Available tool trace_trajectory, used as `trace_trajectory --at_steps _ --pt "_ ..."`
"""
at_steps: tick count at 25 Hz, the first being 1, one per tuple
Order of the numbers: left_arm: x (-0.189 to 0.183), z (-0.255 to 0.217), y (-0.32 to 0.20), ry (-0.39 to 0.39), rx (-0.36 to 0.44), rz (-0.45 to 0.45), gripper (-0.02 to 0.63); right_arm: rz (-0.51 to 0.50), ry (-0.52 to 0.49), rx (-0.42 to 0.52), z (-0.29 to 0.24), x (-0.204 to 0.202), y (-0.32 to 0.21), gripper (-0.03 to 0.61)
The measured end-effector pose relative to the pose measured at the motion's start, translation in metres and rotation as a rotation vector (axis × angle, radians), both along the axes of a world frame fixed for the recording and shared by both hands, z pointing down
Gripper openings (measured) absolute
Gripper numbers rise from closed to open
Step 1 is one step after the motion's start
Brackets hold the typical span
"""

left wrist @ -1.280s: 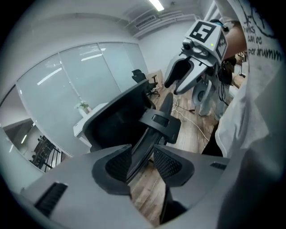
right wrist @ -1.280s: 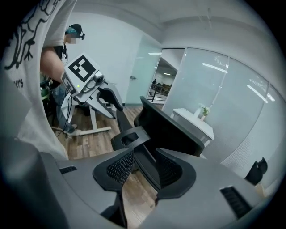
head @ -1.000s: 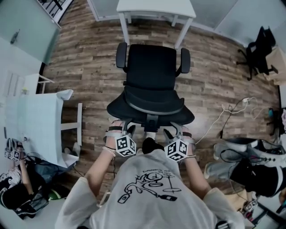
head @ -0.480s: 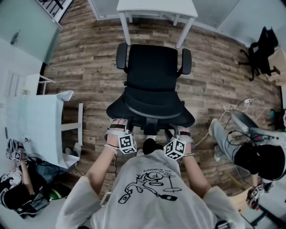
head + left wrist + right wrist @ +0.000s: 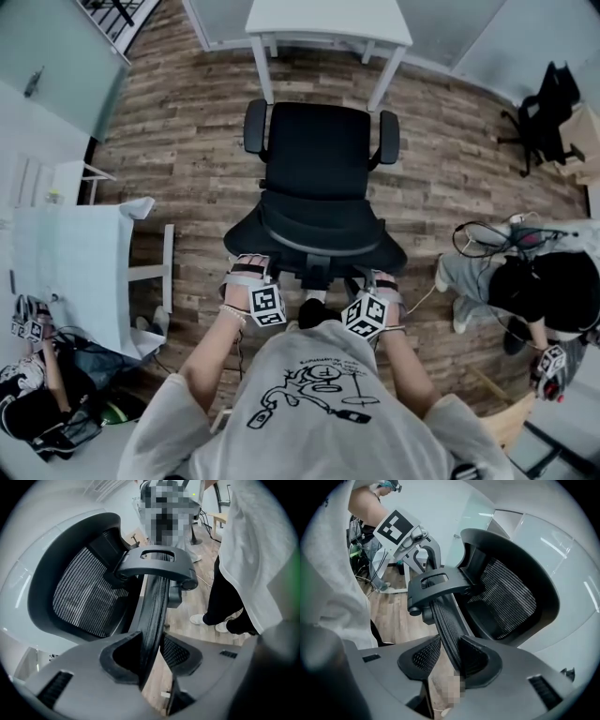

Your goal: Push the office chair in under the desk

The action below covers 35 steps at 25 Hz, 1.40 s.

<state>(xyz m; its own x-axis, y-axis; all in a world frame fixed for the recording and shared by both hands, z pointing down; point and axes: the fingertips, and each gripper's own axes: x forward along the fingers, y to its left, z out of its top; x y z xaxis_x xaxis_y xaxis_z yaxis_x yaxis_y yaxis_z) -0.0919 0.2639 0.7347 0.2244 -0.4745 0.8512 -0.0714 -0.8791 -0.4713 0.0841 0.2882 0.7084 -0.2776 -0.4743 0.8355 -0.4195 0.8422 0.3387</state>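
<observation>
Wood-plank floor [image 5: 178, 159], white desk [image 5: 328, 19] at its far end: the office chair [image 5: 317, 159] stands before it, not yet under. Your left gripper [image 5: 150, 656] and right gripper [image 5: 450, 657], jaws just closing, each clamp the backrest's top rim.

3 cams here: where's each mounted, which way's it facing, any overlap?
Head view: on the person's head, steeply down at the chair facing the desk; forearms, shirt show.
Left gripper view: on the left gripper, along its jaws, just closed further onto the chair back; shirt, trouser leg at right.
Right gripper view: on the right gripper, mirrored, jaws likewise closing on it; shirt at left.
Shared: both gripper views show the chair back.
</observation>
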Motion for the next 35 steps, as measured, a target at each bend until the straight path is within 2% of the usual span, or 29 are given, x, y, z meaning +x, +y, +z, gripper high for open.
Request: trace_trajectory --at_steps 18,27,35 --pt "0.006 0.002 -0.037 -0.048 -0.032 -0.048 0.135 0.009 -0.008 -0.040 0.002 0.008 -0.039 0.153" --pt "-0.002 0.003 -0.072 -0.061 -0.011 -0.110 0.137 -0.008 -0.032 -0.038 0.000 0.001 -0.068 0.153" --pt "-0.008 0.006 -0.099 -0.068 -0.009 -0.120 0.137 -0.010 -0.033 -0.040 0.002 -0.006 -0.094 0.152"
